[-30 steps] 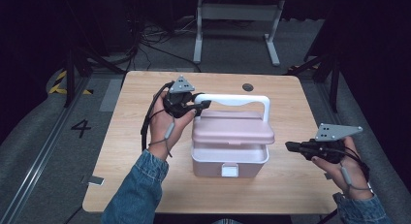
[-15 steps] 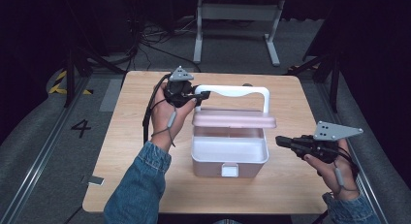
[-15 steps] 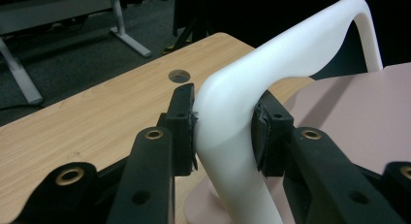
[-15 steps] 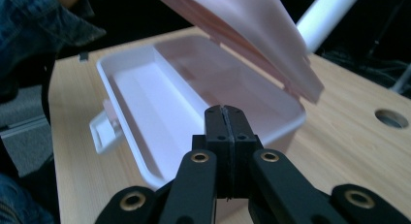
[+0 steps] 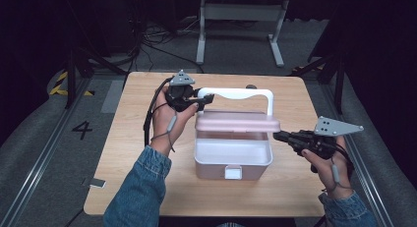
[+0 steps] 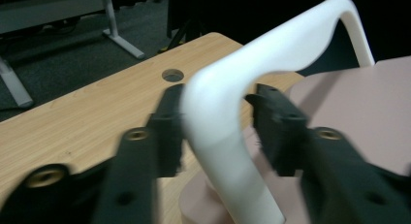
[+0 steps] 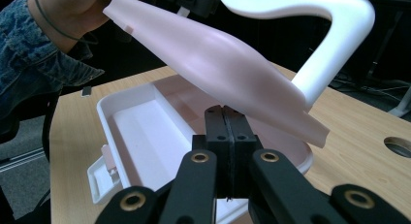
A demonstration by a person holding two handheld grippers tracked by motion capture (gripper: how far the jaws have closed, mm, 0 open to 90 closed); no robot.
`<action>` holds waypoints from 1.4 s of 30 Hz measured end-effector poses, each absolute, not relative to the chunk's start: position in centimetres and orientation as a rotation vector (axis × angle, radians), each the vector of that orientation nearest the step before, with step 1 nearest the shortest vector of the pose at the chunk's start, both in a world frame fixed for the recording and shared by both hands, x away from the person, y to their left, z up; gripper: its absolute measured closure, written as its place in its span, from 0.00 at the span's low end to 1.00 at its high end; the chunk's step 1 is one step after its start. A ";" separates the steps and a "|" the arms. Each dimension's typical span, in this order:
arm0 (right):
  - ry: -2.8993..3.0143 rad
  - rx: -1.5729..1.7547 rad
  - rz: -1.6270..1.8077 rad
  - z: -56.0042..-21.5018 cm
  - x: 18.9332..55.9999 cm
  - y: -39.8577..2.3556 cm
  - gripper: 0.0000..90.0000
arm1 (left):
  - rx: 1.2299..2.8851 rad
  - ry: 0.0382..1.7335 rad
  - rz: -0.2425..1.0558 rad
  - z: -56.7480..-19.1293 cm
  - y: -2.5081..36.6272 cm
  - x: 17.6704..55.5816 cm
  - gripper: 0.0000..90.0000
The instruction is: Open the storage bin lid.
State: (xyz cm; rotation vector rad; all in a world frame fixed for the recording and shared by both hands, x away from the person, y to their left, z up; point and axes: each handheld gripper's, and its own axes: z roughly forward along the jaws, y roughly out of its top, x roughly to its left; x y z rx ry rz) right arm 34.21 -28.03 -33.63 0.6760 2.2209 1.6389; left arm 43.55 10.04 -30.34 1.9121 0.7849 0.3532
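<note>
Pink storage box (image 5: 233, 160) with its lid (image 5: 237, 122) raised, at the centre of a wooden table (image 5: 123, 153). The box base is sitting open toward the viewer, its white latch (image 5: 233, 172) hanging at the six o'clock side and its white interior showing. The lid is tilting up from the twelve o'clock edge of the base, and the white handle (image 5: 236, 94) on it is arching above the lid.

The left gripper (image 5: 205, 99), at about ten o'clock from the box, is reaching in at the nine o'clock end of the handle. In the left gripper view its jaws have just been opening: they are standing apart on either side of the handle's bend (image 6: 228, 117), one pad (image 6: 169, 132) close against it and the other clear of it.

The right gripper (image 5: 278, 135), at three o'clock from the box, is pointing at the lid's three o'clock end. In the right gripper view its jaws are pressing together with nothing between them, their tips (image 7: 225, 118) lying just under the lid's edge (image 7: 228, 69); whether they are touching it cannot be told.
</note>
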 end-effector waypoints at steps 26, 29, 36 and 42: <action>2.128 0.681 1.655 -31.5 36.0 -28.0 1.00 | 1.931 0.867 0.471 -33.2 16.8 39.6 0.33; 2.103 0.687 1.654 -31.1 36.3 -28.0 1.00 | 1.933 0.884 0.454 -33.8 16.9 39.9 0.33; 2.047 0.709 1.642 -30.8 37.1 -27.7 1.00 | 1.961 0.867 0.438 -34.4 16.2 40.1 0.33; 2.026 0.717 1.630 -30.7 37.4 -27.0 1.00 | 1.986 0.826 0.417 -34.6 15.4 40.1 0.33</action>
